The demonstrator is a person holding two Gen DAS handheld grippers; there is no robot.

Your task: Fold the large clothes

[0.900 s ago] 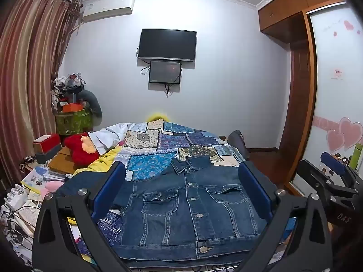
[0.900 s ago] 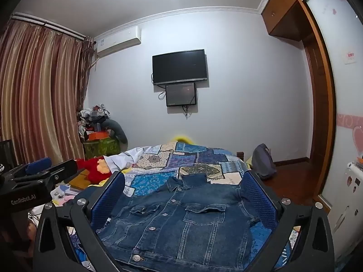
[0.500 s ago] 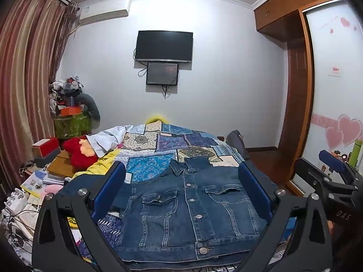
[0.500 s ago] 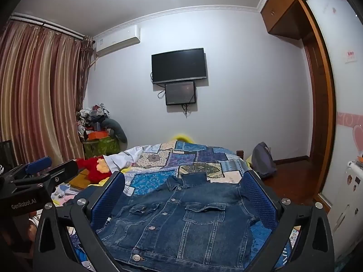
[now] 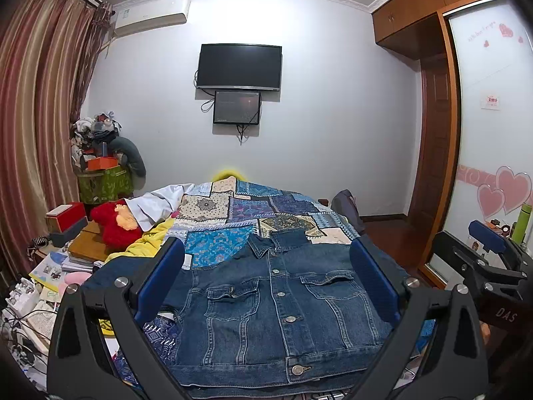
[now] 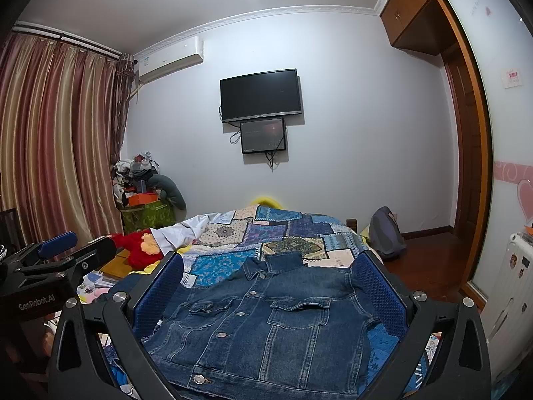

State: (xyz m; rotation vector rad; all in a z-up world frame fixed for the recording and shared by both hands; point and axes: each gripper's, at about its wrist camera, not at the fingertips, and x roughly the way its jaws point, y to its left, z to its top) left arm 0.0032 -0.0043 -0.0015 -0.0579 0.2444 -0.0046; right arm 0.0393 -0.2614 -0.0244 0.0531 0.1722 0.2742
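Note:
A dark blue denim jacket (image 5: pixel 276 310) lies flat, front up and buttoned, on the near end of a bed with a patchwork quilt (image 5: pixel 246 210); its collar points away from me. It also shows in the right wrist view (image 6: pixel 266 326). My left gripper (image 5: pixel 266 253) is open and empty, held above the jacket's hem. My right gripper (image 6: pixel 266 263) is open and empty, also above the jacket. The right gripper shows at the right edge of the left wrist view (image 5: pixel 489 266), and the left gripper at the left edge of the right wrist view (image 6: pixel 50 266).
A red plush toy (image 5: pixel 115 225), white cloth (image 5: pixel 160 201), boxes and papers (image 5: pixel 60 260) crowd the bed's left side. A grey bag (image 6: pixel 386 233) stands on the wooden floor to the right. A wardrobe (image 5: pixel 493 153) lines the right wall; a TV (image 5: pixel 239 66) hangs ahead.
Both views have tilted slightly, so the jacket sits a little lower in the frame. The grippers stay open and the jacket has not moved.

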